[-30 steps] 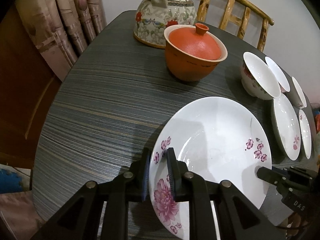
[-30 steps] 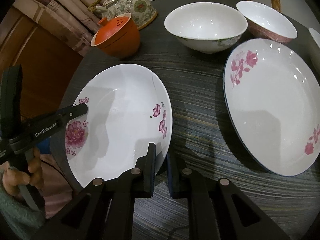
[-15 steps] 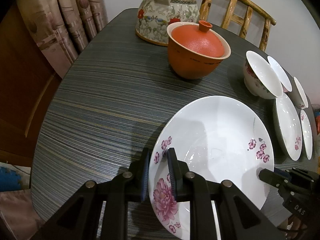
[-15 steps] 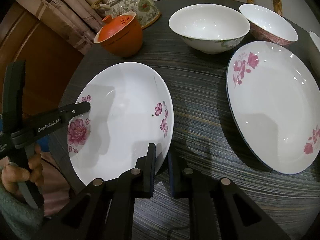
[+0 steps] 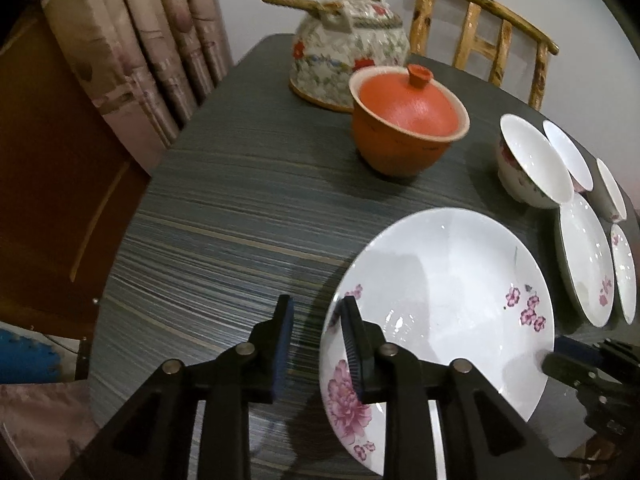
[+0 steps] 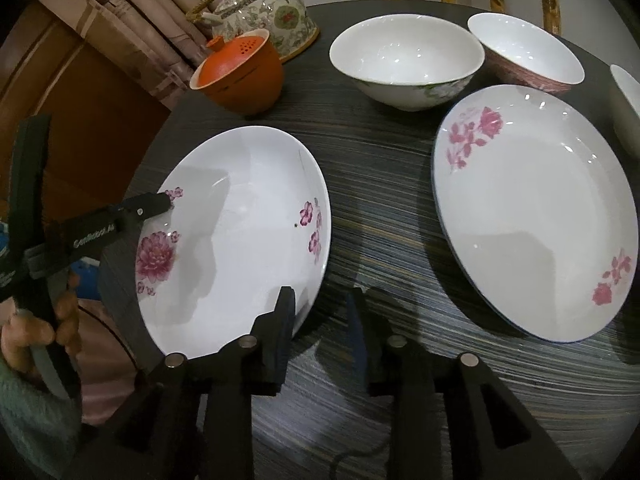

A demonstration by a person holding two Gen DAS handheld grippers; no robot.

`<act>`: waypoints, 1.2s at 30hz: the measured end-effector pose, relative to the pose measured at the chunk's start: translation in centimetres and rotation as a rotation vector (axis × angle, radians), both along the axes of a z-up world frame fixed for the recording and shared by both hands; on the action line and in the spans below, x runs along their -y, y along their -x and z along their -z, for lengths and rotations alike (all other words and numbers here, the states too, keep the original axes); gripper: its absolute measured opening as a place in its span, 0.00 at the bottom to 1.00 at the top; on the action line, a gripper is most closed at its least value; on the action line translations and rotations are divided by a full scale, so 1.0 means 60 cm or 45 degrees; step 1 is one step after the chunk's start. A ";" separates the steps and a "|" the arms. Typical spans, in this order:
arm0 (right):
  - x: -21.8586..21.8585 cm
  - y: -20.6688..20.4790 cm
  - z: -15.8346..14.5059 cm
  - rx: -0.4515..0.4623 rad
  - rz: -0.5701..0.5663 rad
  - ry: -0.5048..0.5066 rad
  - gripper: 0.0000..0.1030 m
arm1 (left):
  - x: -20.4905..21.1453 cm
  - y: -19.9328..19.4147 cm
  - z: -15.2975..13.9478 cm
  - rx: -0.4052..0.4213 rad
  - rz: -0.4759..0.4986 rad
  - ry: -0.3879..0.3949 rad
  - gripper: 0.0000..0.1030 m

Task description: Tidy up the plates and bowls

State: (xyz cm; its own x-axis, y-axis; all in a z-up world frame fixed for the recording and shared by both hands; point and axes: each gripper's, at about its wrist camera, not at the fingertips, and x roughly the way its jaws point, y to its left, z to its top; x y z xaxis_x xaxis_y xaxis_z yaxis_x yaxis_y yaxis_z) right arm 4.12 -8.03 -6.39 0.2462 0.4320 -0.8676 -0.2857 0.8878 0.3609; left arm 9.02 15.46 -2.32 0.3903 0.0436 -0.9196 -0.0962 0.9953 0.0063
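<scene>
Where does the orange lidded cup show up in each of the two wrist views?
Left wrist view: the orange lidded cup stands upper centre on the table, in front of the flowered teapot.
Right wrist view: it sits upper left, again beside the teapot.
Shared landmark: the big plate with the purple flower, nearer the camera than the cup in both.

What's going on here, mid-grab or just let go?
Looks like a release. A person holds a hand-held gripper in each hand at opposite rims of the peony plate on the dark table. The jaws of the left hand-held gripper and the right hand-held gripper have just been opening; neither clamps the rim now, and the plate seems to rest on the table. A second plate and bowls lie beyond.
</scene>
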 end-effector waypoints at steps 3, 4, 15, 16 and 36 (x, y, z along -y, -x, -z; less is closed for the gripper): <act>0.014 0.007 -0.014 0.022 -0.020 -0.005 0.26 | 0.007 0.005 -0.025 0.049 -0.028 -0.077 0.24; 0.018 0.011 -0.021 0.039 -0.044 0.001 0.26 | 0.012 0.007 -0.037 0.074 -0.027 -0.094 0.24; 0.142 -0.007 -0.065 0.114 -0.005 0.087 0.26 | 0.155 0.006 -0.103 0.130 0.220 0.034 0.32; 0.164 -0.016 -0.070 0.120 0.022 0.098 0.26 | 0.171 0.000 -0.103 0.117 0.243 0.074 0.32; 0.303 -0.203 -0.032 -0.002 0.098 0.113 0.24 | 0.342 -0.100 -0.009 -0.102 0.190 0.446 0.32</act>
State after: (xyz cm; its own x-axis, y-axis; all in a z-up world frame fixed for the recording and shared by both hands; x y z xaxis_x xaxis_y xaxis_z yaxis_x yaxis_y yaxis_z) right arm 16.27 -26.22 -4.47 0.2742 0.3337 -0.9019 -0.2151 0.9354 0.2807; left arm 15.03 -5.08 -1.79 0.2948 -0.3300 -0.8968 0.0366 0.9417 -0.3345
